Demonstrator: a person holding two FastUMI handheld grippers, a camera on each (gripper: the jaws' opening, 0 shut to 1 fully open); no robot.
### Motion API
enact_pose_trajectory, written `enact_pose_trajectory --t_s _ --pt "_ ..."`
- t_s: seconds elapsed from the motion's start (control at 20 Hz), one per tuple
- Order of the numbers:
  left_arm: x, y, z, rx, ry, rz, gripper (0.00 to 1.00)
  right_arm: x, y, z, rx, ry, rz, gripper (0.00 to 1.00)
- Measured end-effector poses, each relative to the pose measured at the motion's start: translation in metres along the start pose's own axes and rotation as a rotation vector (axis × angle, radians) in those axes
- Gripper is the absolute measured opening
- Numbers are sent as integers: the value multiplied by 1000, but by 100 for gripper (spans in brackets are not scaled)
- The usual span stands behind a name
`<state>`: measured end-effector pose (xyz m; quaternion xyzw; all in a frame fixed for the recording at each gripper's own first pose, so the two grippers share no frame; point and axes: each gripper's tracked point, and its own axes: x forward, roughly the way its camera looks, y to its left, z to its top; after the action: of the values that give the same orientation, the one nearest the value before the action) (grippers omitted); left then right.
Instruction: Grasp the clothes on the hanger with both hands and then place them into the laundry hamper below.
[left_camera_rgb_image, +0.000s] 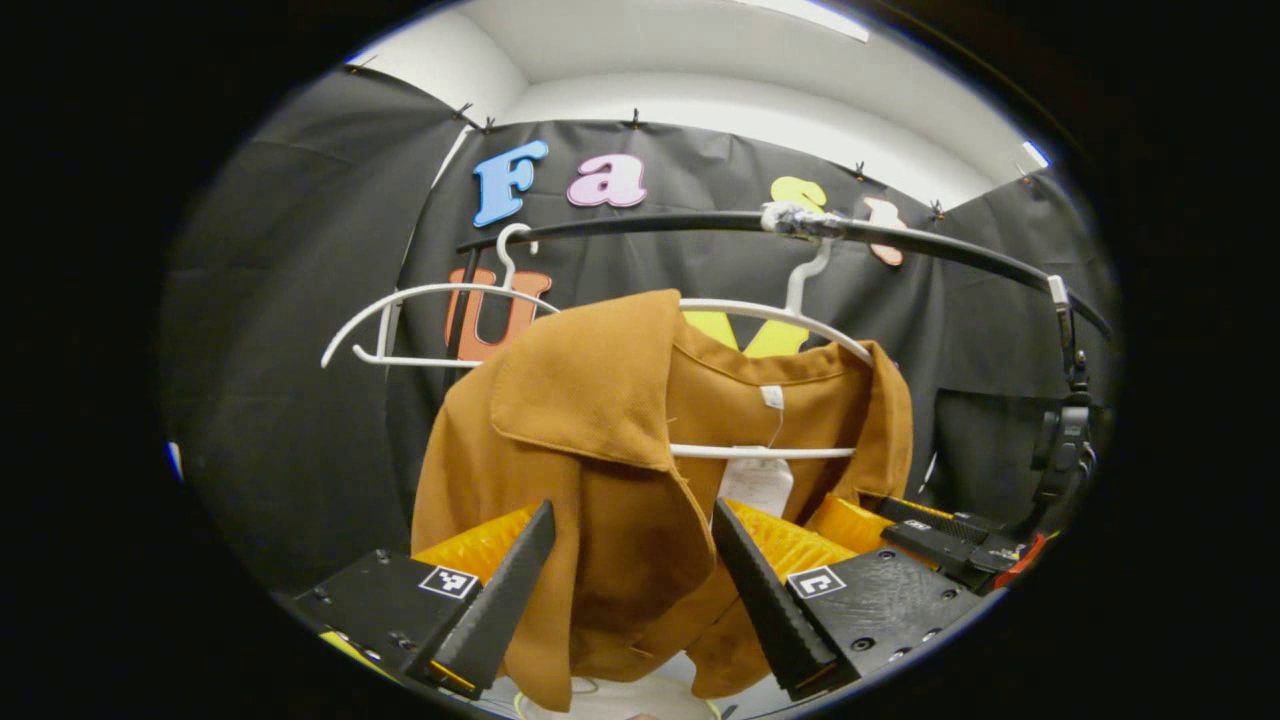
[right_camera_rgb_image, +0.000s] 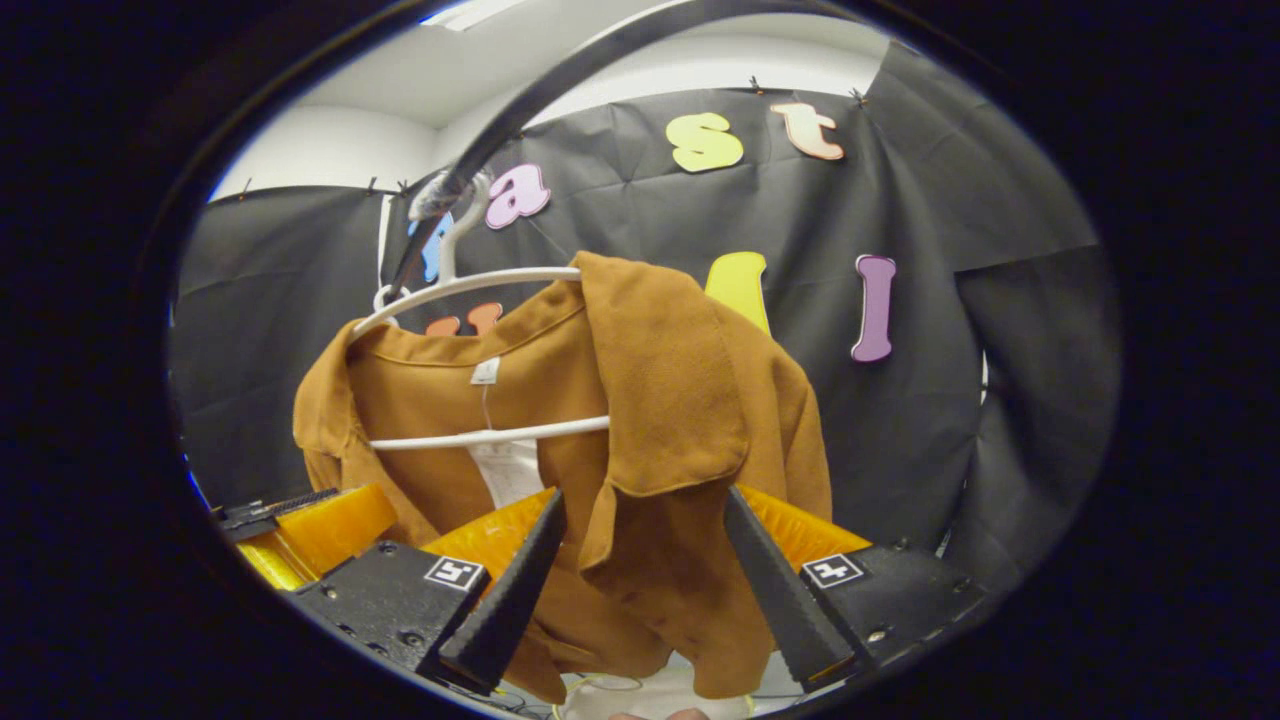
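I had the left gripper (left_camera_rgb_image: 632, 560) raised in front of the brown jacket (left_camera_rgb_image: 620, 440), its two black fingers spread wide with the jacket's front panel hanging in the gap between them; I could not tell whether either finger touched the cloth. The jacket hung on a white hanger (left_camera_rgb_image: 770, 320) hooked over the black rail (left_camera_rgb_image: 900, 238), its lapel folded outward, with a white tag (left_camera_rgb_image: 757, 484) showing inside below the collar. A second, bare white hanger (left_camera_rgb_image: 420, 325) hung further along the rail to the left. In the left gripper view the other gripper's fingers showed just beyond the jacket's far edge, low on the right. From the right gripper view, the right gripper (right_camera_rgb_image: 645, 560) was likewise wide open, its fingers standing either side of the other front panel, gripping nothing that I could see. At the bottom edge, below the jacket's hem, a pale rim showed, too cropped for me to identify.
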<state>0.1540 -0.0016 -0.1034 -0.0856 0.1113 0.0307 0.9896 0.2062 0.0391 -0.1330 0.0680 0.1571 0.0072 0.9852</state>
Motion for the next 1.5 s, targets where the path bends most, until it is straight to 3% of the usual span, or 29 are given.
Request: enact_pose_trajectory --t_s 0.15,0.25,0.3,0.4,0.5,0.65,0.7,0.75,0.85,0.95,1.15,1.5 --pt "17 7 -4 11 5 64 97 18 -1 1 -21 -5 -5 100" --pt "26 11 -7 18 13 95 90 26 -7 4 -43 -18 -25 100" --pt "31 14 -7 27 17 111 100 28 -8 5 -58 -21 -37 100" --pt "40 20 -6 50 12 150 100 30 -9 3 -104 -20 -64 100" --pt "45 25 -6 67 2 184 84 34 -12 3 -156 -14 -86 96" --pt "51 27 -7 88 6 190 59 36 -17 3 -205 -35 -115 75" --pt "50 27 -9 91 11 183 46 35 -20 2 -213 -38 -127 71" --pt "47 26 -11 94 19 172 45 36 -22 4 -213 -41 -129 61" --pt "39 41 -9 101 -2 224 30 35 -24 3 -205 -44 -136 46" --pt "41 30 -11 79 13 181 14 33 -31 4 -198 -51 -141 36" --pt "33 26 -11 62 13 120 9 18 -47 11 -181 -83 -196 19" --pt "7 30 -6 18 15 58 5 -12 -73 31 -192 -173 -282 12"
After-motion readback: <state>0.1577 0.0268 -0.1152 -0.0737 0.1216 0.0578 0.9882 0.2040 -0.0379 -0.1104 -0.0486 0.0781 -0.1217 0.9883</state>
